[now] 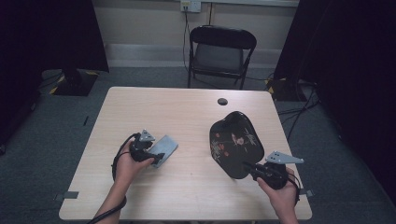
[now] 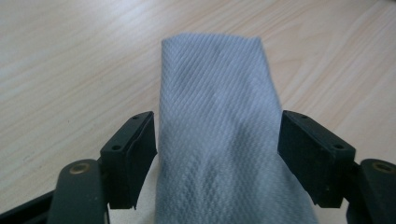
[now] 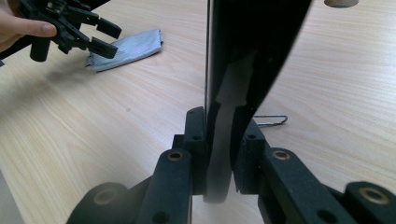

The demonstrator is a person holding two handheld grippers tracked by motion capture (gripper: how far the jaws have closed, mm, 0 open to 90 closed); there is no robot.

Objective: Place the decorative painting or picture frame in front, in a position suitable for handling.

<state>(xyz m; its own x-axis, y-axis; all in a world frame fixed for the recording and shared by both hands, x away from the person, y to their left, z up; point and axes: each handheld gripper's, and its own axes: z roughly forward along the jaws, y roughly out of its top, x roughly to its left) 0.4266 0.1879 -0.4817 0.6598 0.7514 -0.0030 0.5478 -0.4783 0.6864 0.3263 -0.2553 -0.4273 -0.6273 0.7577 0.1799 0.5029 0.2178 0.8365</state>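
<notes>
Black lacquered tray (image 1: 236,142) with painted flowers stands clamped by its rim in your right tool (image 1: 249,167); your left tool (image 1: 154,157) straddles the ribbed grey folded cloth (image 2: 219,135) on the pale wooden surface (image 1: 187,116), jaws apart.

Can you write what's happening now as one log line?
left gripper: open around grey cloth | right gripper: shut on black plate, tilted up | table

One worktop (image 1: 187,186) is carrying one grey cloth (image 1: 165,148) and one black plate (image 1: 235,142). Two grippers are showing: the left gripper (image 1: 156,157) and the right gripper (image 1: 249,166), one in each of two hands. One wire clip (image 3: 271,120) is lying beside the plate. One chair (image 1: 221,52) is standing beyond the worktop, and one round hole (image 1: 222,101) is sitting near its far edge.
</notes>
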